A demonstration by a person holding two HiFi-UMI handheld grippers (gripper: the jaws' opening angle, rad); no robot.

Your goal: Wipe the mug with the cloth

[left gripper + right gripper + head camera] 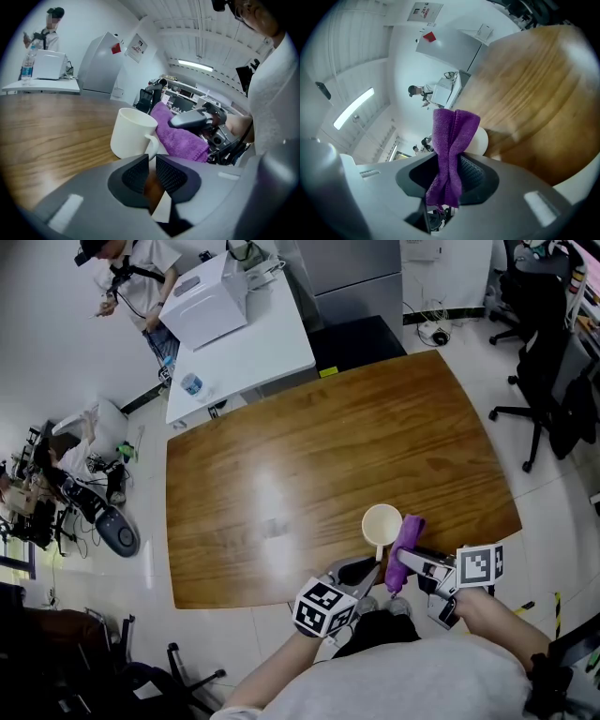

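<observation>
Holding the mug by its handle, as far as I can judge, my left gripper (pixel 152 159) has its jaws drawn almost together with the handle right at their tips. The view there is tight, so I read that as a pinch and not a certainty. The white mug (pixel 382 523) stands upright near the table's front edge, towards the front right corner, with its handle pointing at me. A purple cloth (pixel 404 547) lies against the mug's right side, and my right gripper (pixel 450 164) is clamped on that cloth.

I judge the wipe to be under way or just starting: cloth and mug are in contact, but nothing shows how much of the mug has been covered, so the inside and far side may remain.

The table (pixel 309 456) is glossy brown wood with rounded corners. Beyond its far left corner stands a white table (pixel 253 343) with a white box (pixel 204 306) and a water bottle (pixel 192 384), and a person (pixel 131 273) beside it. Black office chairs (pixel 553 381) stand at the right on a pale floor (pixel 450 329).
</observation>
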